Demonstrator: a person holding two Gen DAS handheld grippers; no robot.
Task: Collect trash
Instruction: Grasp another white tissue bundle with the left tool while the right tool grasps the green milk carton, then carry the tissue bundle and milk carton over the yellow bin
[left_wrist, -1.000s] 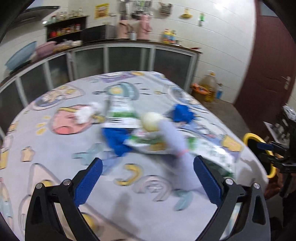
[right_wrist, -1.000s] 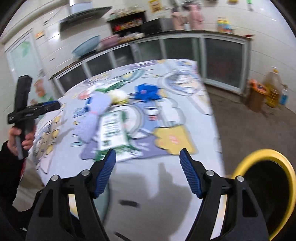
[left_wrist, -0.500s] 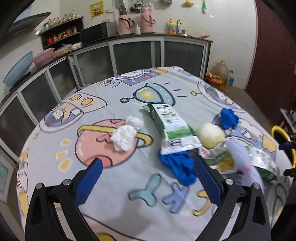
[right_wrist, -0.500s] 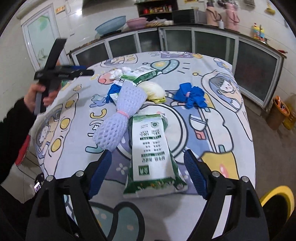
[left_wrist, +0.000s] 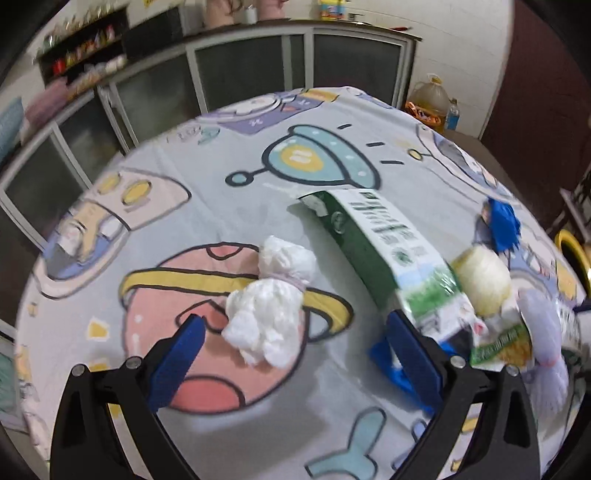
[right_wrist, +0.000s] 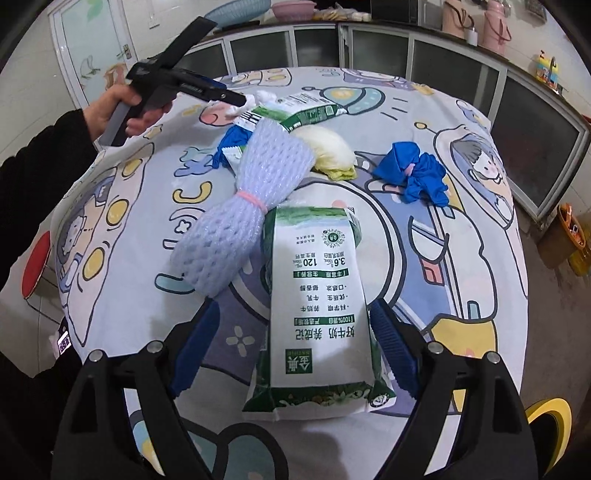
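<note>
Two grippers hang over a table (right_wrist: 491, 236) with a cartoon space cloth, both spread wide and holding nothing. The left gripper (left_wrist: 295, 354) frames a crumpled white tissue wad (left_wrist: 271, 314), which lies between its fingers just short of the blue pads. The right gripper (right_wrist: 291, 347) straddles the near end of a flat green-and-white milk pouch (right_wrist: 319, 317).

Taking that pouch as the landmark: a lavender foam fruit net (right_wrist: 245, 206), cinched by a pink band, lies touching its far left corner; a pale yellowish lump (right_wrist: 328, 151) sits just beyond the net; a crumpled blue glove (right_wrist: 413, 173) lies beyond and to the right, apart. A second milk pouch (right_wrist: 295, 110) and another blue glove (right_wrist: 231, 142) lie further back, near the tissue.

The pouch looks empty, so likely very light, limp and slick-filmed; pinching across its width near the sealed end should hold better than a grip at the floppy middle. The tissue should crush easily and weigh almost nothing.

Printing on the near pouch, seen upside down, includes Chinese characters, "100%", "120" and "3.6".
</note>
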